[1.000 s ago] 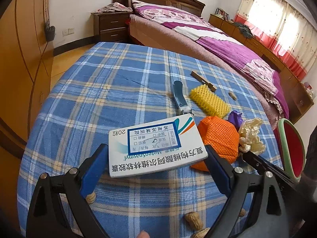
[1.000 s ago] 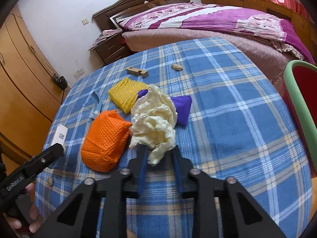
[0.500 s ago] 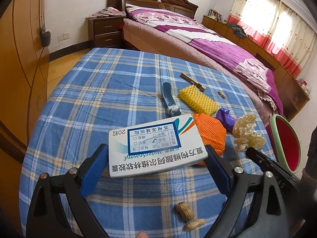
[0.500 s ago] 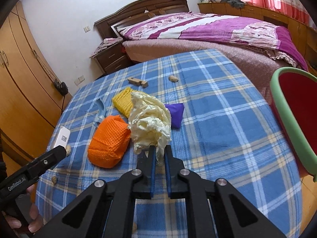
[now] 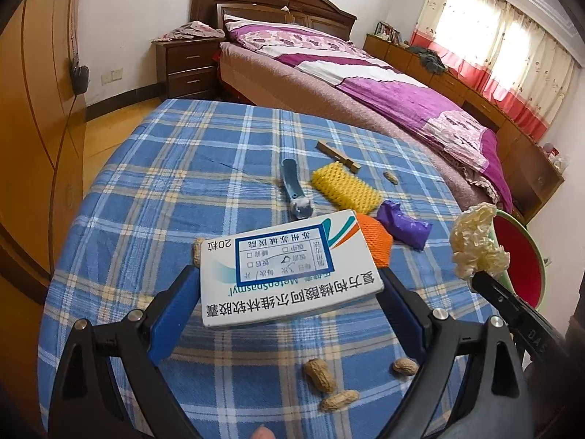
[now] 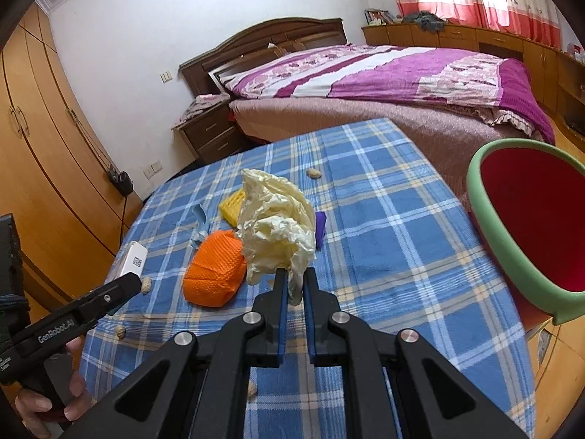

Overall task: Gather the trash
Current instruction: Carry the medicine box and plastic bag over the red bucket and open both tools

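My left gripper (image 5: pixel 289 285) is shut on a white medicine box (image 5: pixel 285 267) with blue print, held above the blue plaid tablecloth (image 5: pixel 182 183). My right gripper (image 6: pixel 294 285) is shut on a crumpled cream paper wad (image 6: pixel 278 226), lifted off the cloth; the same wad (image 5: pixel 475 241) shows at the right of the left wrist view. On the cloth lie an orange foam net (image 6: pixel 215 270), a yellow foam net (image 5: pixel 345 186), a purple wrapper (image 5: pixel 402 223) and a blue plastic piece (image 5: pixel 296 190). The red bin with a green rim (image 6: pixel 526 219) stands at the table's right edge.
Several peanuts (image 5: pixel 321 373) lie on the near cloth, and one (image 6: pixel 313 172) lies farther off. A wooden clip (image 5: pixel 338 155) rests beyond the yellow net. A bed (image 6: pixel 384 77) stands behind the table, wardrobes (image 6: pixel 44 153) to the left. A hand (image 6: pixel 47 402) holds the left gripper's handle.
My right gripper closed on the paper wad and lifted it off the cloth toward the bin side. The left gripper rose a little, still gripping the box.
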The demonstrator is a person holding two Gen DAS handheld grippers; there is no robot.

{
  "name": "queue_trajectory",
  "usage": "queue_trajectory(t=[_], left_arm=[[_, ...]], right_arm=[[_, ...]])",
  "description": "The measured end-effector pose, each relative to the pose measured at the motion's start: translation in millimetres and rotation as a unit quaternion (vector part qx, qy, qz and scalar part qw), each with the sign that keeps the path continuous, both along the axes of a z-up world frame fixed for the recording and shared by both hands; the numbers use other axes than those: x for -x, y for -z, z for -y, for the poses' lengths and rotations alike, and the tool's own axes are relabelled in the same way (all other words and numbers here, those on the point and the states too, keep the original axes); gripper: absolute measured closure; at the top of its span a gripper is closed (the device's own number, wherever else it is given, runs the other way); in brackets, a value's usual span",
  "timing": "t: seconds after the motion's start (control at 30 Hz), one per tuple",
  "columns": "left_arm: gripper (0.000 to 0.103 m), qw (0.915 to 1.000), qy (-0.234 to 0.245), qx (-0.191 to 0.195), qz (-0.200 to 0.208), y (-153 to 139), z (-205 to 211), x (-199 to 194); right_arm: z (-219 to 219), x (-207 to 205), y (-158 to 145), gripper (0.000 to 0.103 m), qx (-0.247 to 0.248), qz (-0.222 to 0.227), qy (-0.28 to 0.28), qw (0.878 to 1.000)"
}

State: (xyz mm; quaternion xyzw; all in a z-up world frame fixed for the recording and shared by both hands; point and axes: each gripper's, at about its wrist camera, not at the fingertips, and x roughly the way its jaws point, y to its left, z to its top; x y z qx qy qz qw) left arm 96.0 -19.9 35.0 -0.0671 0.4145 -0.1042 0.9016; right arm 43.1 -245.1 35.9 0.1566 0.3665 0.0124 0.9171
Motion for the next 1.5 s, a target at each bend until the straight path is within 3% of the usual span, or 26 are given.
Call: queue_trajectory(t=[0.73,1.03,1.5], left_arm=[[0.009,0.9991,0.038,0.002,0.020,-21.6,29.2,31.7],[0.009,0.9960,0.084,-0.008,0.031,-30.4,66.2,44.6],[0.009,0.9846,0.171,-0.008,0.034,-34.7,145.2,46.1]], right_arm=[[42.7,60.7,-35.5,0.093,-0.012,0.070,0.050,0.996],[72.0,87.5,-40.4,0.093,-0.020,0.085,0.093,0.992],[134.2,117.7,-40.6,0.093,-0.018,0.085,0.170,0.982]])
